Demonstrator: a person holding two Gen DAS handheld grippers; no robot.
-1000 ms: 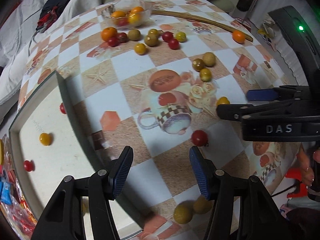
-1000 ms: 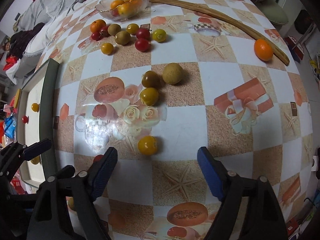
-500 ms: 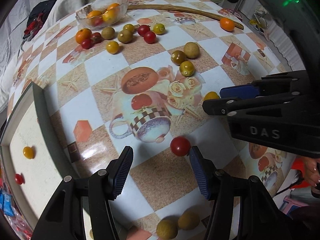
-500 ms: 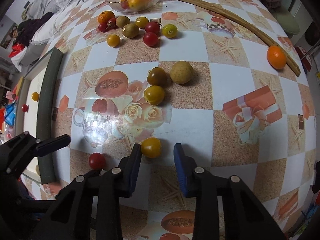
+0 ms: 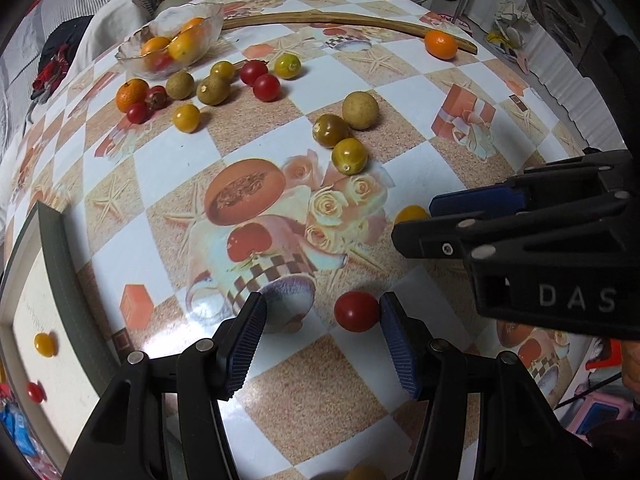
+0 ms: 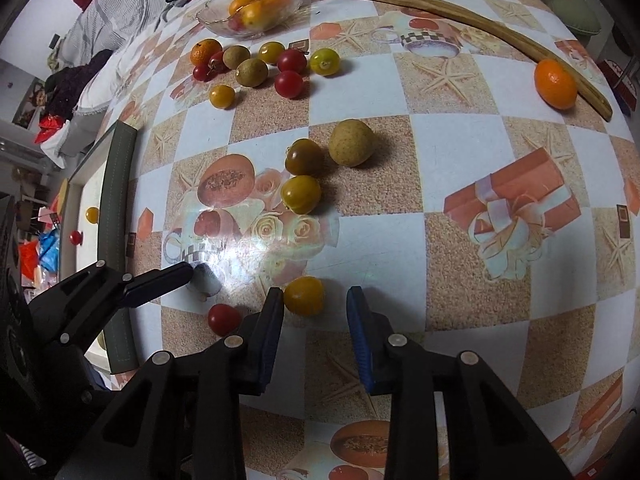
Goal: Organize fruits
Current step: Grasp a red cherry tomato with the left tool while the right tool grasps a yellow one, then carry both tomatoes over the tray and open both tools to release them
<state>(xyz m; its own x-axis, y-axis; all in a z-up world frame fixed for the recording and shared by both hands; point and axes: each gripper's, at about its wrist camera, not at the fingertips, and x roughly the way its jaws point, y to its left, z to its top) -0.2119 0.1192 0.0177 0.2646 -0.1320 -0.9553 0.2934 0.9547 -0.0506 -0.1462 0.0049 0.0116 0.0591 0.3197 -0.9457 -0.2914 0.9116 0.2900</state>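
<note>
My left gripper [image 5: 320,322] is open, its fingers on either side of a red cherry tomato [image 5: 356,311] that lies close to the right finger. My right gripper [image 6: 316,310] is open but narrow, its fingers around a yellow cherry tomato [image 6: 304,295] that lies against the left finger. The red tomato also shows in the right wrist view [image 6: 223,319]. Both tomatoes rest on the patterned tablecloth. A glass bowl [image 6: 214,20] with oranges stands at the far side.
Several tomatoes and brown fruits [image 5: 218,88] lie scattered below the bowl. Three fruits [image 6: 306,178] cluster mid-table. An orange [image 6: 555,83] lies by a long wooden stick [image 6: 460,12]. A framed white tray [image 5: 52,368] at left holds small tomatoes.
My left gripper has moved forward until the red tomato lies between its fingers. My right gripper narrowed its jaws and moved up around the yellow tomato.
</note>
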